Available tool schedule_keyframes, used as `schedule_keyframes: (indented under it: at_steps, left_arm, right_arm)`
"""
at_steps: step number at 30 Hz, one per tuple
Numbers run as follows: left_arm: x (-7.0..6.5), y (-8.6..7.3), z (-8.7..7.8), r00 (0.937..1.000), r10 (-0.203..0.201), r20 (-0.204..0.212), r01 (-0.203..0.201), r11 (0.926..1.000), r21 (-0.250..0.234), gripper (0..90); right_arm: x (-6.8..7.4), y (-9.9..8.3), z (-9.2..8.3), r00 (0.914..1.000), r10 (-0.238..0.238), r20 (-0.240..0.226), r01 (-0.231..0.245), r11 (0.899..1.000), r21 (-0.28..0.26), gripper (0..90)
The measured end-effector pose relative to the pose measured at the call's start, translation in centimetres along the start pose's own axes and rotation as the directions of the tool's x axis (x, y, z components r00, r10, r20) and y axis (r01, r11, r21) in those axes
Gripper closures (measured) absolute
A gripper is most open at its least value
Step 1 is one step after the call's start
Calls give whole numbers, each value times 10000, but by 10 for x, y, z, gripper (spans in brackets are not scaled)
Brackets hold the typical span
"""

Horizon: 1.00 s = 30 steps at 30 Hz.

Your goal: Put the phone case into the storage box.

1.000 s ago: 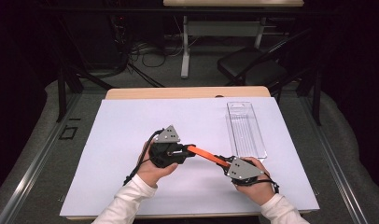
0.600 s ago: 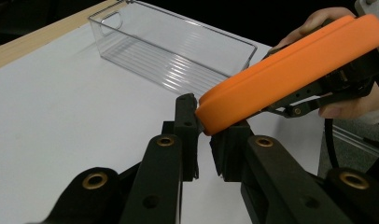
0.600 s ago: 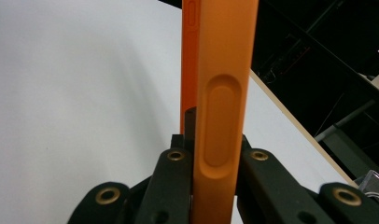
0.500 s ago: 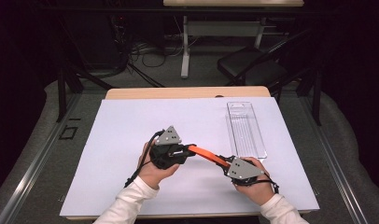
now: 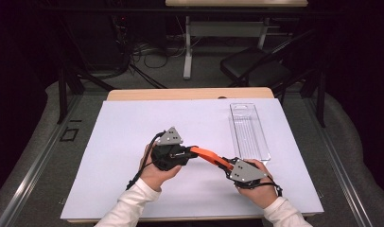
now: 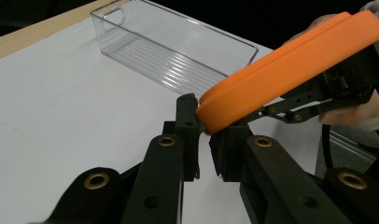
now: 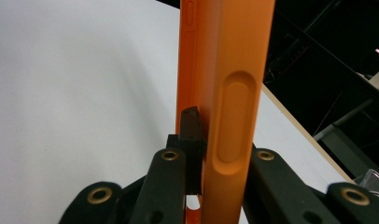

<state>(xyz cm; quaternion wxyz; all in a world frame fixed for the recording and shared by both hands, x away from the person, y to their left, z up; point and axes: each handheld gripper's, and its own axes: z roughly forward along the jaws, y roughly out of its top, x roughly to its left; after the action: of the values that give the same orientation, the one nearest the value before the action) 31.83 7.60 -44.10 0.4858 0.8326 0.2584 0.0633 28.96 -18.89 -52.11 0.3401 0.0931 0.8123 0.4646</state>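
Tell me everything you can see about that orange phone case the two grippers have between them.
The orange phone case looks like smooth matte silicone, slim with rounded edges; its side shows a long oval button moulding. It is held above the white table sheet, slanting between the hands. The left gripper pinches one end and the right gripper clamps the other. Nothing else touches it.

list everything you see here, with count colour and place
phone case: 1, orange, held off the sheet between both claws
bin: 1, clear plastic, empty, far right of the sheet
sheet: 1, white, covering the table
table: 1, light wood, far edge showing
chair: 1, black, on the floor beyond the table
left claw: 1, black, shut on one end of the case
right claw: 1, black, shut on the other end
sleeves: 2, white, bottom edge
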Motion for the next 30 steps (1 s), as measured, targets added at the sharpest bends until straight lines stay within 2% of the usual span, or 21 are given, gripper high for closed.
schedule_keyframes:
  at_steps: [15, 28, 30]
  left_arm:
    - [3, -1, 1, 9996, -284, -71, 285, 9996, 68, 823]
    - [7, -2, 3, 9984, -549, -110, 552, 9982, 229, 824]
    - [8, -3, 3, 9978, -645, -124, 648, 9976, 254, 824]
  right_arm:
    - [0, 0, 1, 9998, -92, 185, 93, 10000, -26, 742]
    - [0, -1, 2, 9993, 25, 372, -24, 10000, -49, 588]
    - [1, 0, 2, 9990, -90, 428, 91, 10000, -37, 575]
